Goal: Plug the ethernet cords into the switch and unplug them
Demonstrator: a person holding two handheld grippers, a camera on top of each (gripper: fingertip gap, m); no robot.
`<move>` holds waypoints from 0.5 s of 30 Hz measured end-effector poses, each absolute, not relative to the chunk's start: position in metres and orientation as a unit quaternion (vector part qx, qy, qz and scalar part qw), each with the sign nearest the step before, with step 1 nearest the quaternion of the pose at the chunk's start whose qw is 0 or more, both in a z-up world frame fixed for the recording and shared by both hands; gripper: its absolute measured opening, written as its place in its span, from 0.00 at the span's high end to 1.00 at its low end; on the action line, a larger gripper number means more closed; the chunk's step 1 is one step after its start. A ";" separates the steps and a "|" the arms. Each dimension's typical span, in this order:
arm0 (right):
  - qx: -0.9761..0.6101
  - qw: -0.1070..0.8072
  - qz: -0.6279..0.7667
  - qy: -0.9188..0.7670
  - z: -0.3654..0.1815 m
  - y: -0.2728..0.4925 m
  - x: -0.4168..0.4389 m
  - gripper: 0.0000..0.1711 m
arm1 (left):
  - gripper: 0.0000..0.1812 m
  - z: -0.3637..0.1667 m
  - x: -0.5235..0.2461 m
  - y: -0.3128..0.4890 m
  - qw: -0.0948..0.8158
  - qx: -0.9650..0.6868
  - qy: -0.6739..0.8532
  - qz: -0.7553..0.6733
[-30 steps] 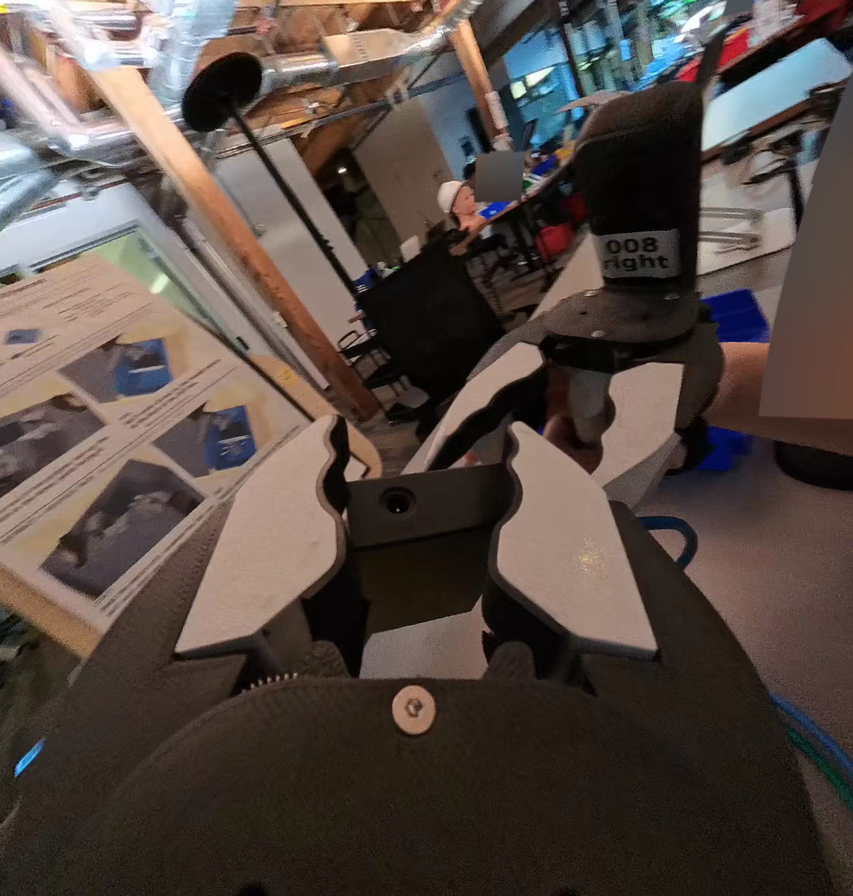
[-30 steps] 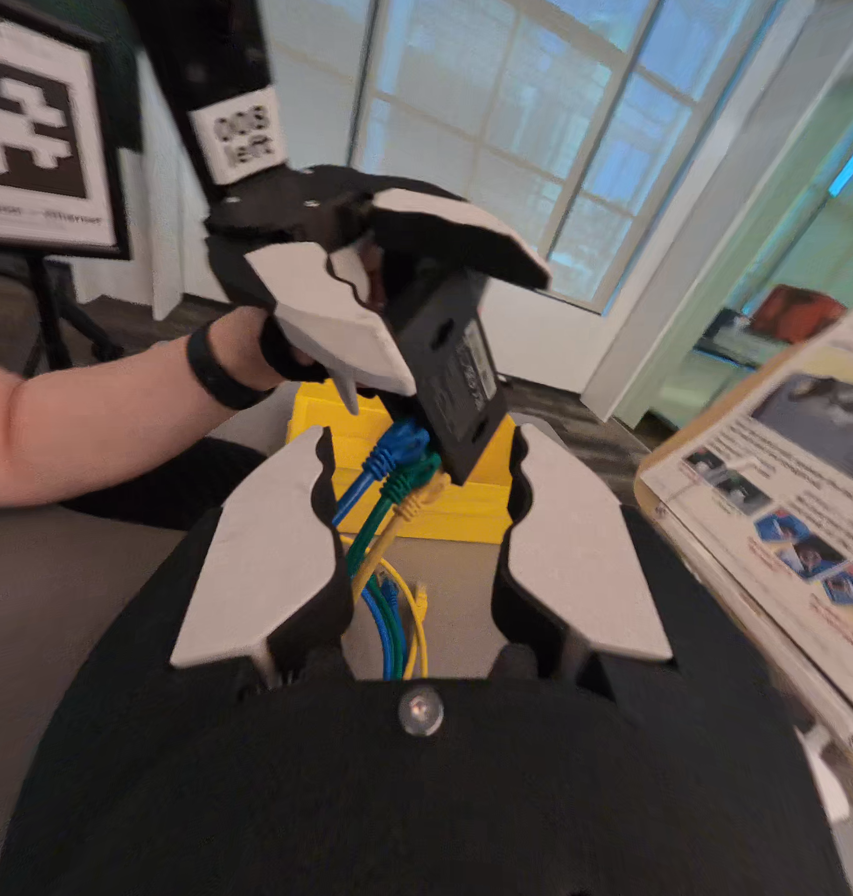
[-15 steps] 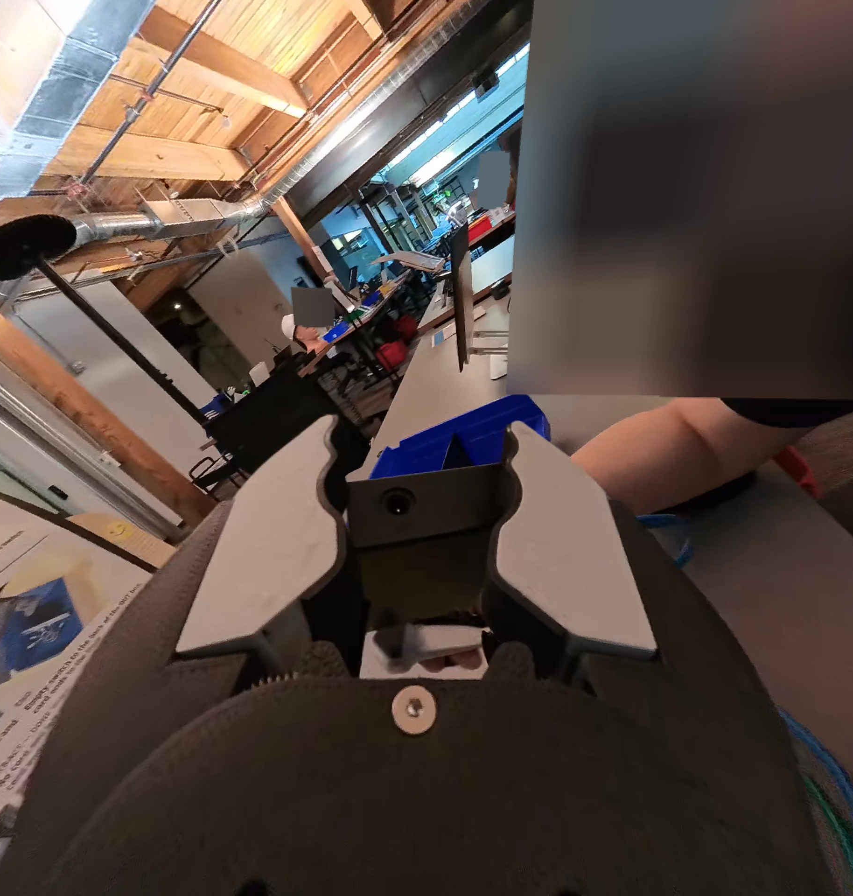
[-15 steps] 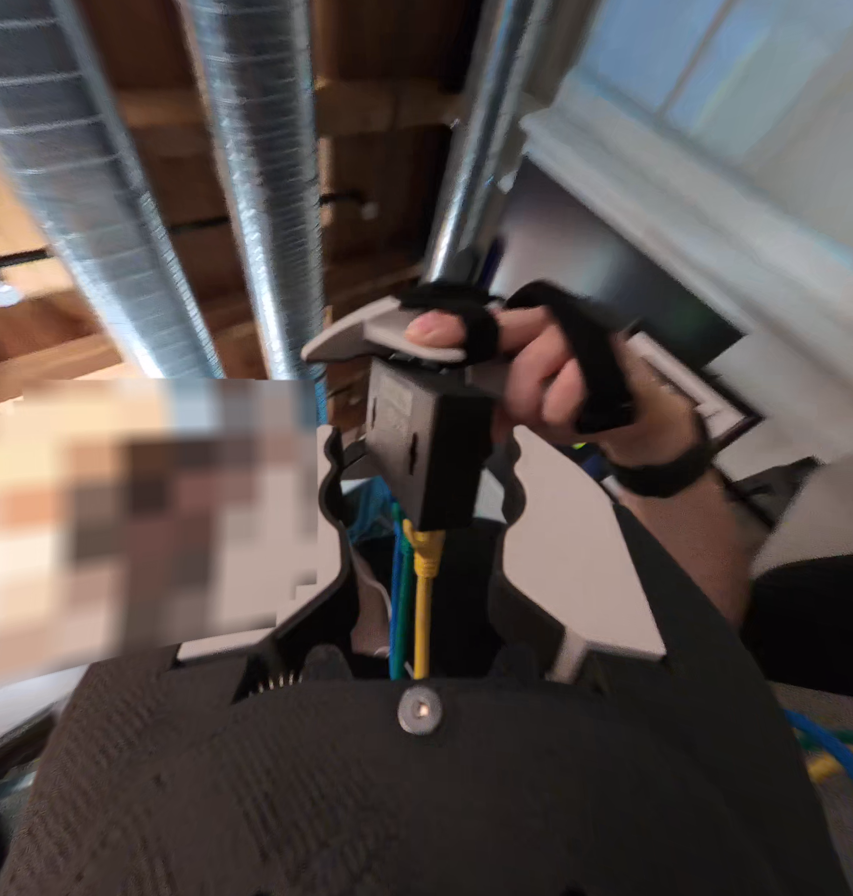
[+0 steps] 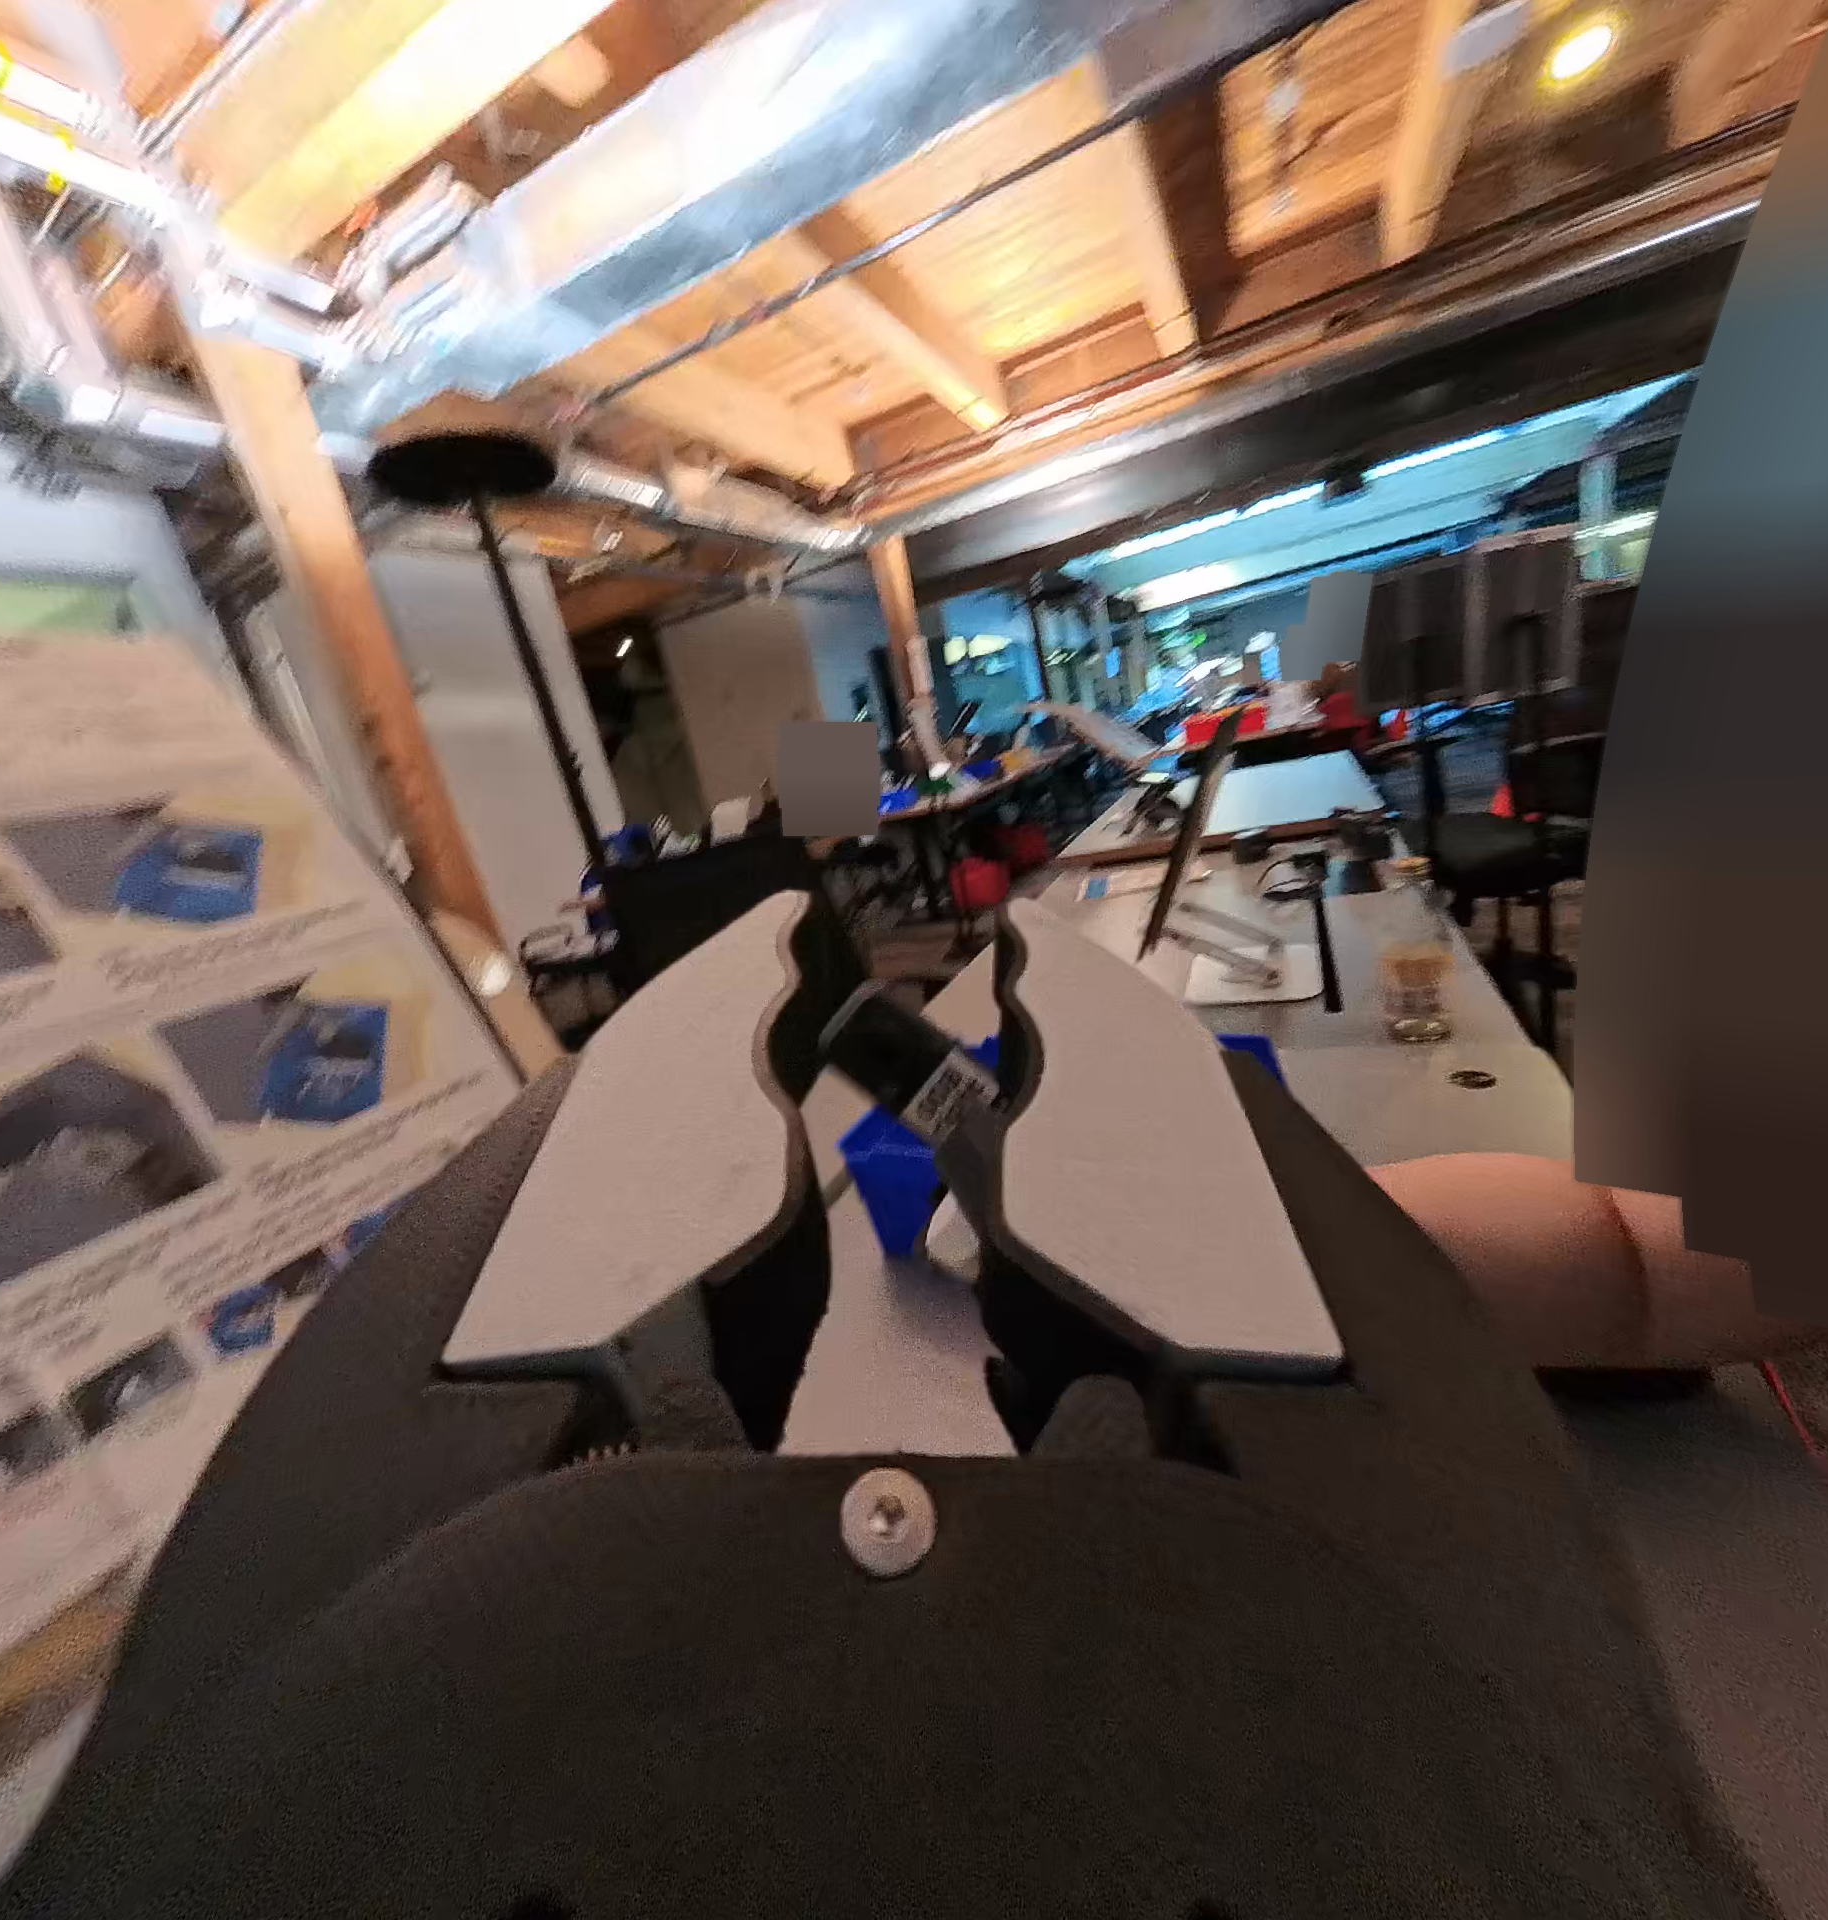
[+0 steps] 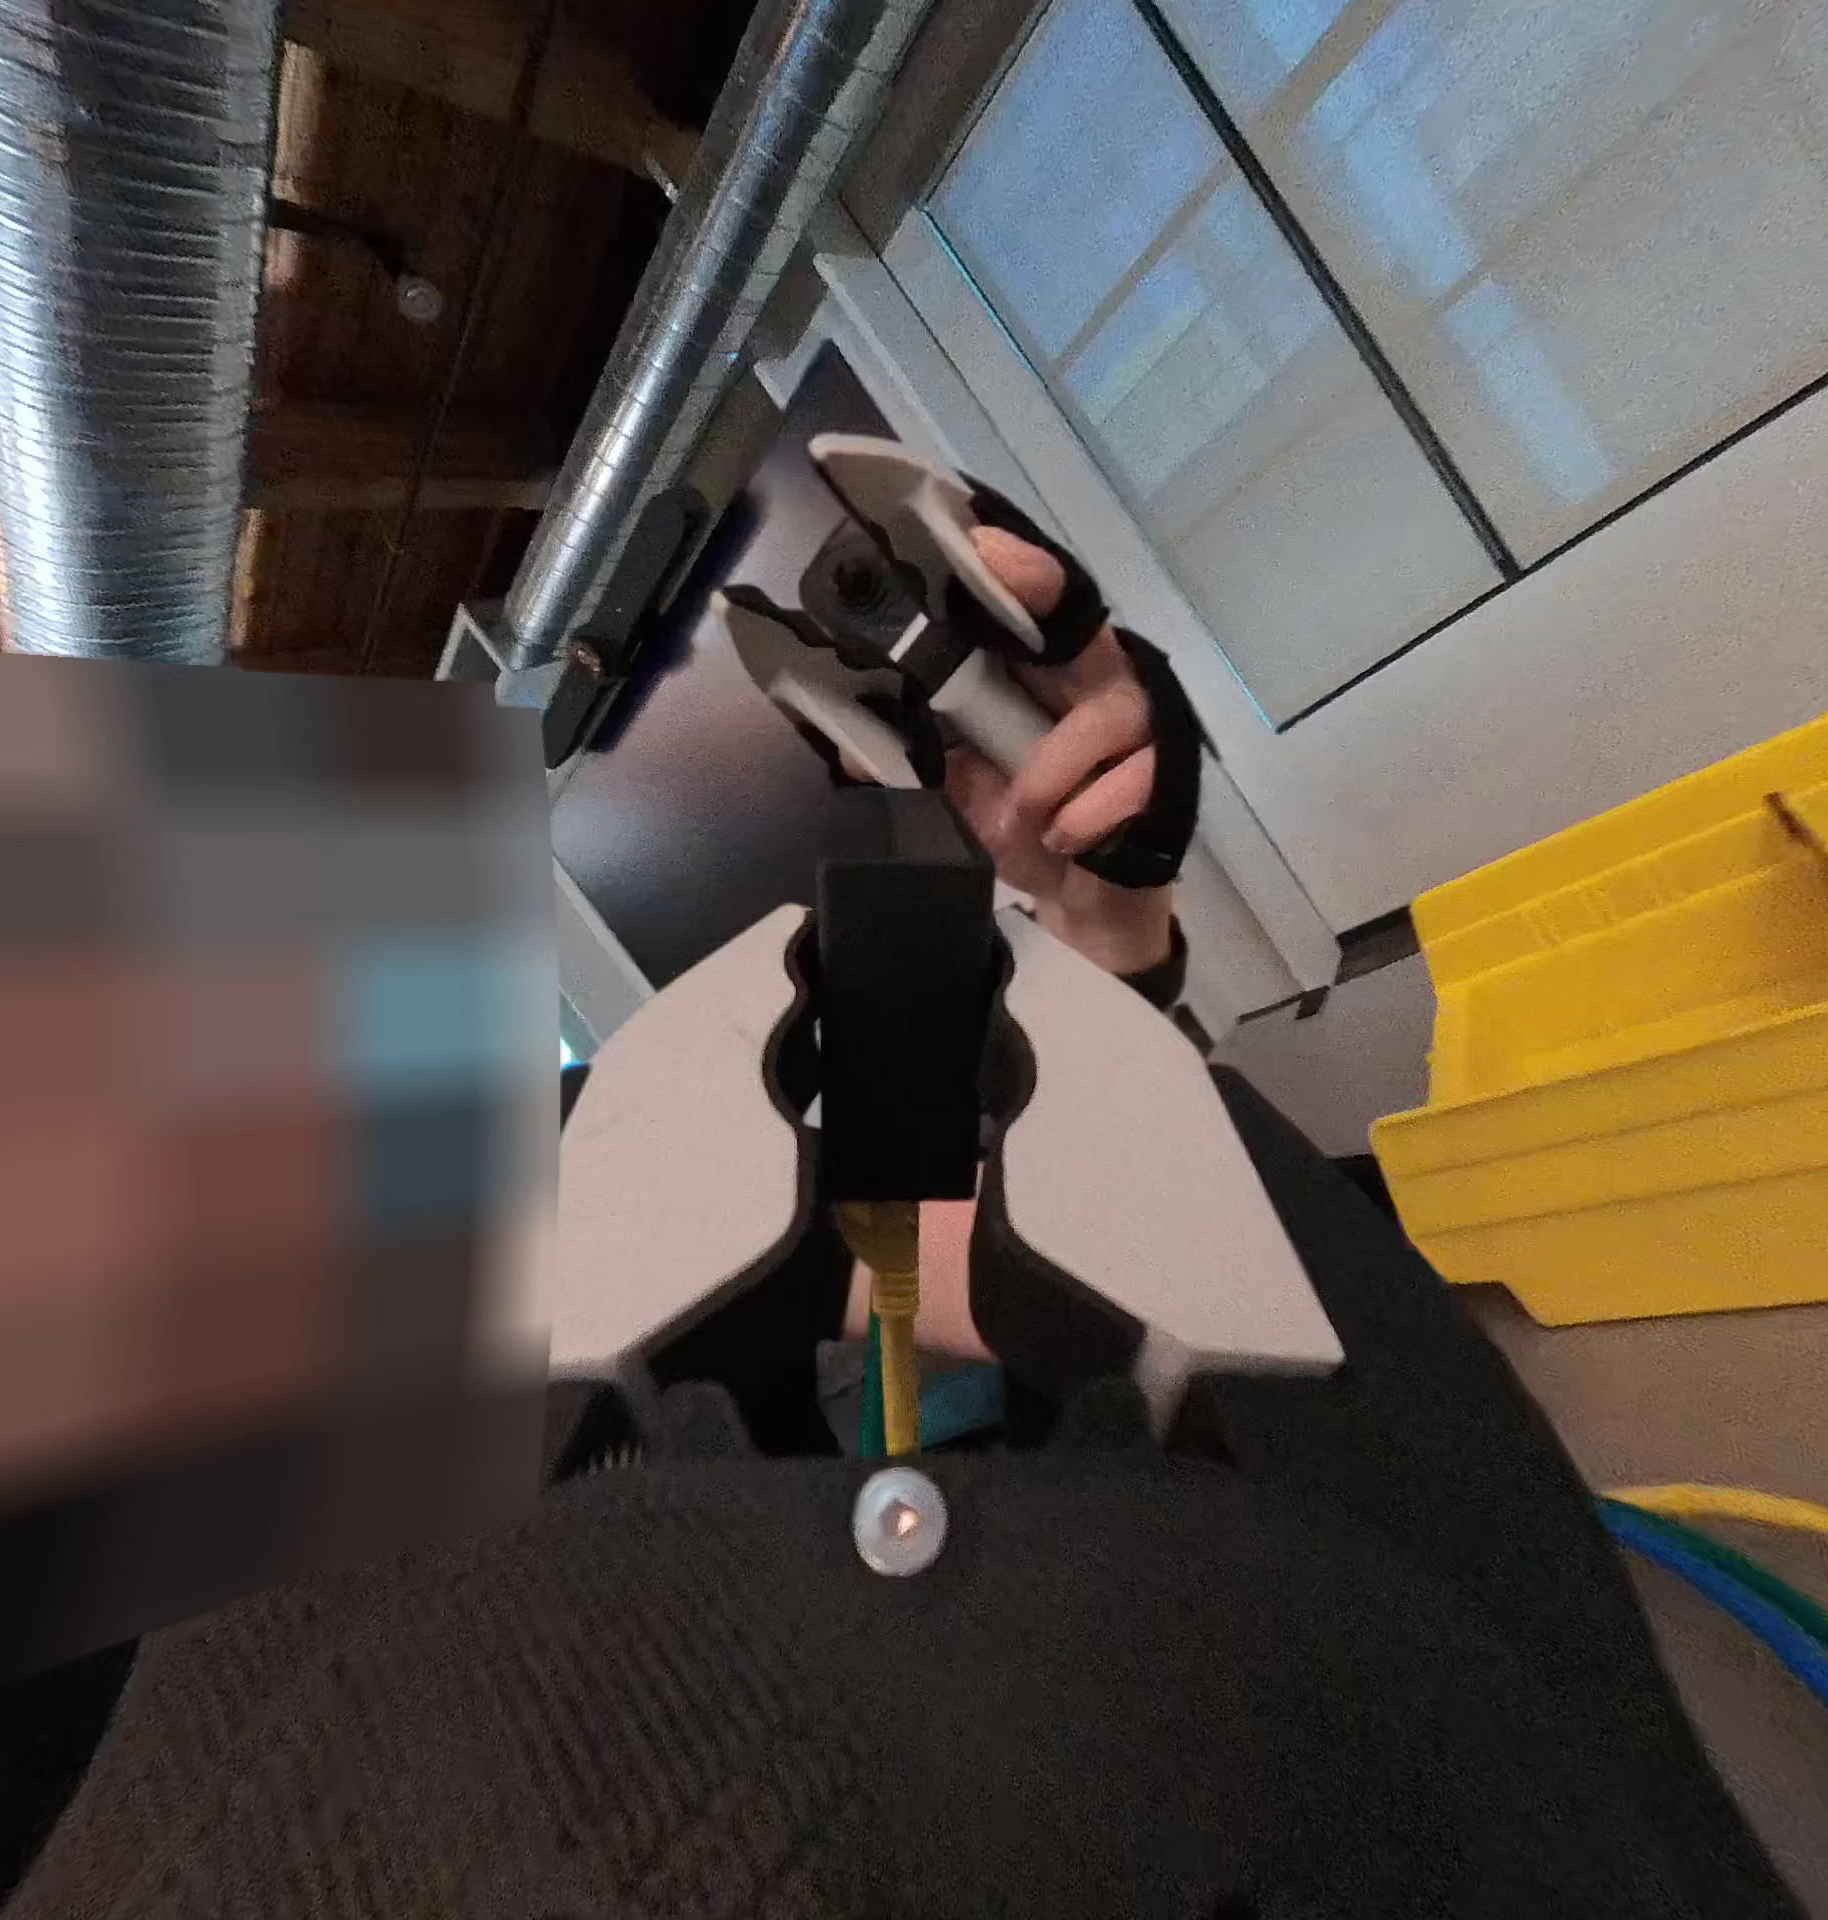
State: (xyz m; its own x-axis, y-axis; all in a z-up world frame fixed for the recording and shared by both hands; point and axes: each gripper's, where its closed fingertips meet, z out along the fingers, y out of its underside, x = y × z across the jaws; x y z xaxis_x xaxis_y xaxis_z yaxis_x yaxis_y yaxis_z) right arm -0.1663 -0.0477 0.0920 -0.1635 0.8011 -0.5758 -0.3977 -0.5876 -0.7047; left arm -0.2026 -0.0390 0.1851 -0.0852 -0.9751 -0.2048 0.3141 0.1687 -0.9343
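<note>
Timber ceiling [image 5: 993,260], silver ducts [image 6: 110,312], pale windows [image 6: 1409,260], cluttered desks [image 5: 1294,790]

Switch [image 6: 905,1049] hides the cords' plugs; poster [image 5: 151,1039] blurred.

Switch [image 6: 902,1049]: matte black, with a yellow cord [image 6: 894,1340] plugged into its lower end and green and blue cords [image 6: 1741,1621] trailing at the lower right over a grey desk [image 6: 1575,1382]. Both grippers, right gripper [image 6: 902,1029] and left gripper [image 5: 902,997], have pale grey finger plates on textured black bodies, each with a silver screw. Bin [image 6: 1658,1070] is bright yellow, a second bin [image 5: 894,1174] is deep blue, and the hand [image 6: 1076,769] wears black straps.
</note>
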 end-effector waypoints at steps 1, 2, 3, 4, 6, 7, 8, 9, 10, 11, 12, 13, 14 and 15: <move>-0.514 0.427 0.716 -0.201 0.091 -0.044 -0.160 0.84 | 0.79 0.180 -0.200 -0.033 0.578 -0.363 0.493 -0.539; -0.521 0.450 0.696 -0.203 0.092 -0.041 -0.154 0.84 | 0.74 0.173 -0.196 -0.029 0.564 -0.383 0.502 -0.532; -0.528 0.474 0.673 -0.208 0.094 -0.039 -0.149 0.84 | 0.72 0.163 -0.191 -0.027 0.542 -0.404 0.516 -0.526; -0.530 0.501 0.650 -0.212 0.098 -0.038 -0.143 0.84 | 0.68 0.150 -0.186 -0.027 0.514 -0.422 0.533 -0.523; -0.538 0.541 0.610 -0.213 0.107 -0.037 -0.132 0.84 | 0.62 0.127 -0.172 -0.023 0.469 -0.457 0.554 -0.515; -0.544 0.562 0.586 -0.211 0.111 -0.036 -0.126 0.84 | 0.61 0.119 -0.166 -0.020 0.457 -0.468 0.559 -0.510; -0.546 0.586 0.561 -0.211 0.117 -0.037 -0.119 0.84 | 0.61 0.112 -0.160 -0.017 0.453 -0.474 0.561 -0.505; -0.547 0.606 0.537 -0.212 0.123 -0.038 -0.113 0.84 | 0.62 0.107 -0.156 -0.013 0.454 -0.480 0.560 -0.499; -0.550 0.621 0.518 -0.209 0.130 -0.040 -0.107 0.84 | 0.62 0.105 -0.153 -0.011 0.454 -0.483 0.559 -0.498; -0.550 0.632 0.506 -0.206 0.137 -0.041 -0.103 0.84 | 0.62 0.104 -0.152 -0.011 0.451 -0.483 0.559 -0.501; -0.548 0.643 0.493 -0.206 0.147 -0.043 -0.099 0.84 | 0.63 0.105 -0.152 -0.013 0.448 -0.481 0.559 -0.505; -0.546 0.656 0.478 -0.207 0.158 -0.043 -0.094 0.84 | 0.63 0.108 -0.154 -0.014 0.450 -0.477 0.559 -0.508; -0.548 0.664 0.463 -0.211 0.171 -0.041 -0.090 0.84 | 0.63 0.112 -0.157 -0.013 0.457 -0.473 0.556 -0.508; -0.551 0.669 0.448 -0.219 0.186 -0.039 -0.087 0.84 | 0.64 0.116 -0.160 -0.013 0.466 -0.468 0.552 -0.509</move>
